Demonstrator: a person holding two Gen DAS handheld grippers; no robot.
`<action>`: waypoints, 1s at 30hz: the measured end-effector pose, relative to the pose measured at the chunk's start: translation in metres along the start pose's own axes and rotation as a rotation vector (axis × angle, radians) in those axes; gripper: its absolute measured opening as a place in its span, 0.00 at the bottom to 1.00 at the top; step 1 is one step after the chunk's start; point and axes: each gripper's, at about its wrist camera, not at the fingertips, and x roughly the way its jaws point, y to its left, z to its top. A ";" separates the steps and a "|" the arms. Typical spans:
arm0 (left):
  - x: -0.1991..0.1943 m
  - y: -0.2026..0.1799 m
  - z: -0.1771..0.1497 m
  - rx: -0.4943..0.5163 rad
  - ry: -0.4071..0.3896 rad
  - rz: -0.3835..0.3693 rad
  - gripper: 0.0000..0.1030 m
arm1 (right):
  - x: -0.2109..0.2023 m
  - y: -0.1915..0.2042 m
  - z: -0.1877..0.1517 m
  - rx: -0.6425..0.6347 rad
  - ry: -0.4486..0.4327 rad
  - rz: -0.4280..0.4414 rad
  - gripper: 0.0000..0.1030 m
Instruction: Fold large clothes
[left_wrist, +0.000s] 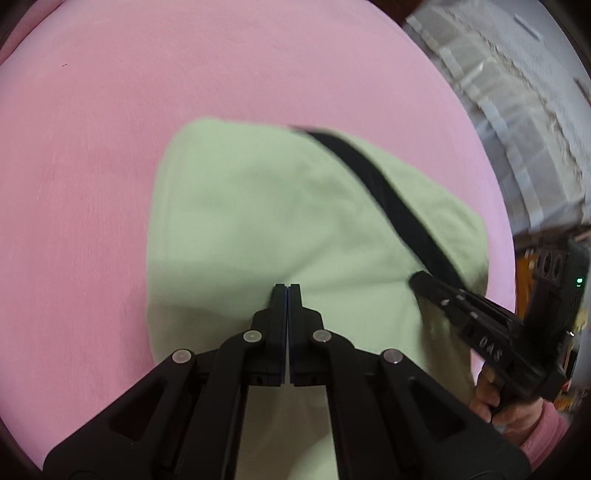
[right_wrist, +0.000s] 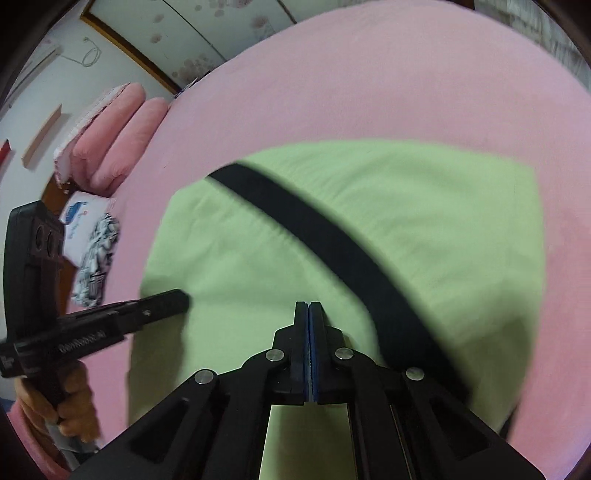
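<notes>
A light green garment (left_wrist: 258, 221) with a black stripe (left_wrist: 384, 192) lies on the pink bed sheet (left_wrist: 110, 147). My left gripper (left_wrist: 286, 288) is shut, pinching the garment's near edge, which drapes down under it. My right gripper (right_wrist: 307, 306) is also shut on the garment's (right_wrist: 406, 229) near edge, close to the black stripe (right_wrist: 332, 251). The right gripper shows at the right of the left wrist view (left_wrist: 417, 280). The left gripper shows at the left of the right wrist view (right_wrist: 181, 299). Both hold the near edge raised above the rest of the cloth.
Pink rolled bedding (right_wrist: 122, 136) and a patterned cloth (right_wrist: 96, 258) lie at the bed's left side. A wall with a framed panel (right_wrist: 155, 40) stands behind. Grey-white fabric (left_wrist: 517, 110) lies beyond the bed's right edge.
</notes>
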 end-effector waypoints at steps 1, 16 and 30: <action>0.000 0.003 0.003 -0.005 -0.007 -0.006 0.00 | 0.003 -0.013 0.009 0.028 0.009 0.030 0.00; -0.031 0.015 0.042 -0.004 -0.049 -0.047 0.00 | -0.028 0.006 0.038 0.006 -0.066 0.121 0.00; 0.007 0.053 0.070 -0.191 -0.048 -0.088 0.00 | 0.037 -0.026 0.071 0.150 -0.082 0.056 0.00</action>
